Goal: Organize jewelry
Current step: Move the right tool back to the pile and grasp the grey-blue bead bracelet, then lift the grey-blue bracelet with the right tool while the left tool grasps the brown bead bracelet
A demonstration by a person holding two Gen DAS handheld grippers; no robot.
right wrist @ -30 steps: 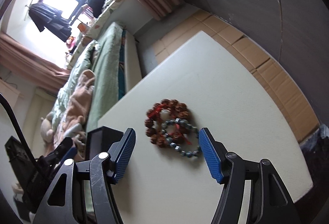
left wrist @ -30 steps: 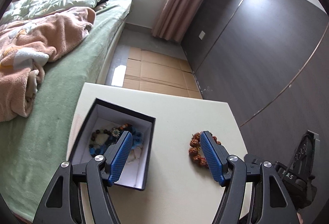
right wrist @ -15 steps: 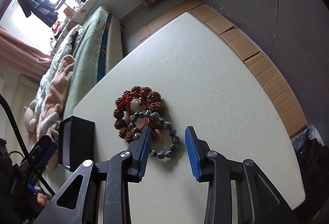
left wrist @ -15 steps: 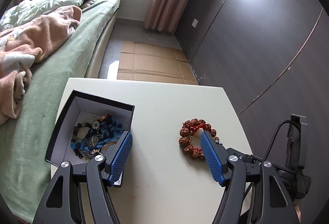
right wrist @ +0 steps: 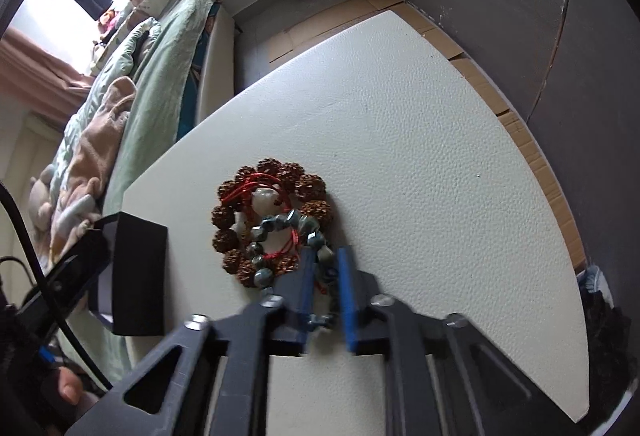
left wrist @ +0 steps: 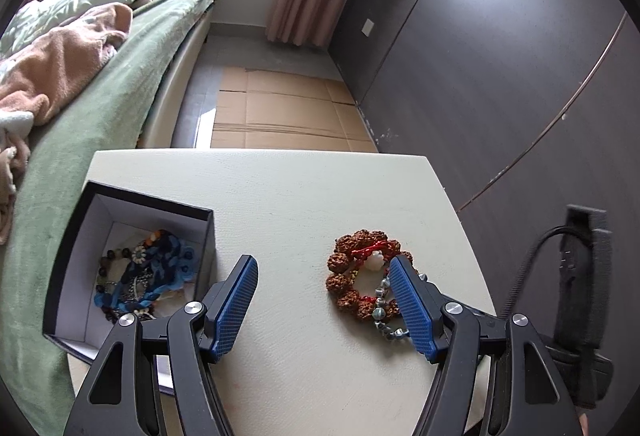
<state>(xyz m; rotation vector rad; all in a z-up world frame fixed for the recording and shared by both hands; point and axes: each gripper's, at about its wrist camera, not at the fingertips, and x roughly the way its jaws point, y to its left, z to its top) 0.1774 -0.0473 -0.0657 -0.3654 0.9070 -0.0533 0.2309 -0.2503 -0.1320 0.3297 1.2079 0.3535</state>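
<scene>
The right gripper (right wrist: 325,278) has its jaws closing on the near arc of the grey-blue bead bracelet (right wrist: 276,232), beads between them. It looks light, limp and slippery, best pinched across the strand. It overlaps the brown seed bracelet (right wrist: 276,172) on the worktop (right wrist: 400,140); pad contact is blurred. The left gripper (left wrist: 324,300) hovers, jaws apart, empty. Beyond, the black box (left wrist: 132,196) holds tangled jewelry.

Bare table (left wrist: 288,196) beyond the bracelets (left wrist: 360,276); black box (left wrist: 132,260) blocking the left.
</scene>
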